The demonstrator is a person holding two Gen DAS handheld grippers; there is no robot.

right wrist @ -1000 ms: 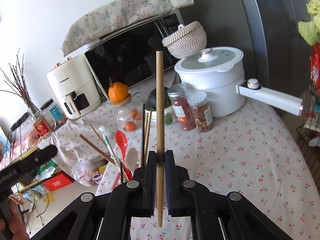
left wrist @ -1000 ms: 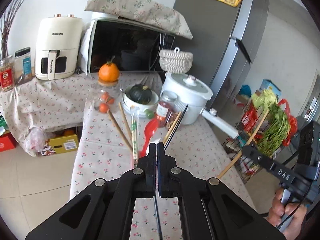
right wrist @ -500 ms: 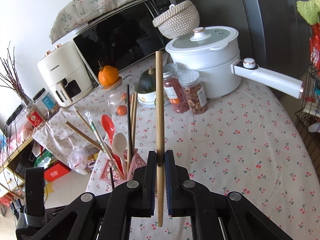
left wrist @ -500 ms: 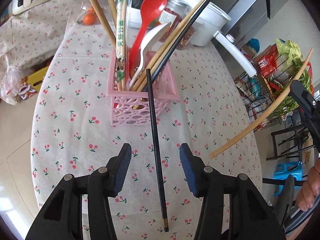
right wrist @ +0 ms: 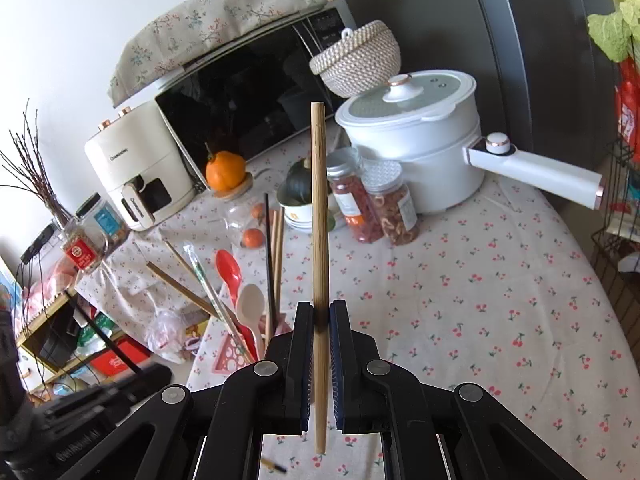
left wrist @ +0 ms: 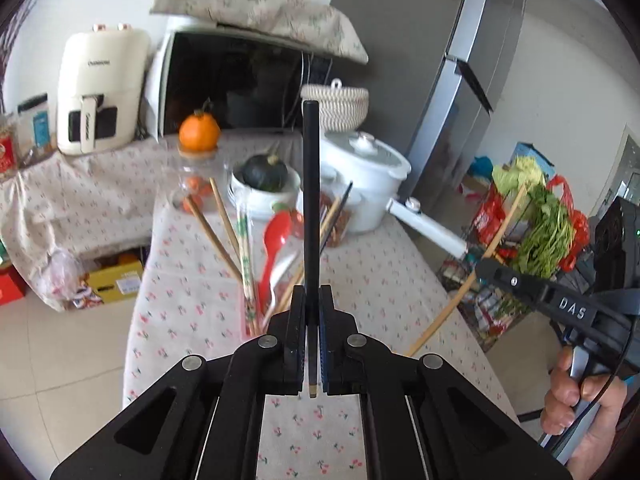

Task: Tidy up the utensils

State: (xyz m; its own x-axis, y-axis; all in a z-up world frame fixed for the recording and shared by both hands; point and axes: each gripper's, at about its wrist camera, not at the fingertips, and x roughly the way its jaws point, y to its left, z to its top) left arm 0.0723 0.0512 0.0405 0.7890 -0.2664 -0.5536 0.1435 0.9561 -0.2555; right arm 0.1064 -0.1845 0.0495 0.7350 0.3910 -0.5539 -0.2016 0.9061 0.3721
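My left gripper (left wrist: 311,304) is shut on a black chopstick (left wrist: 310,200) and holds it upright above the table. My right gripper (right wrist: 320,316) is shut on a bamboo chopstick (right wrist: 320,216), also upright; it shows at the right of the left wrist view (left wrist: 464,280). A pink utensil holder (right wrist: 236,354) stands on the cherry-print tablecloth (right wrist: 480,280) and holds a red spoon (right wrist: 229,272), a beige spoon (right wrist: 250,310), wooden chopsticks (left wrist: 208,232) and a black chopstick (right wrist: 269,256). One more black chopstick tip (right wrist: 274,465) lies on the cloth under the right gripper.
A white pot (right wrist: 416,140) with a long handle (right wrist: 536,170), two spice jars (right wrist: 372,204), a bowl with a dark squash (left wrist: 264,176) and a glass jar topped by an orange (left wrist: 199,132) stand behind the holder. Microwave (left wrist: 240,84) and air fryer (left wrist: 100,88) at the back.
The left gripper was open over a black chopstick lying on the cloth half a second ago; now it is shut on it and has raised it upright. The right gripper keeps its bamboo chopstick.
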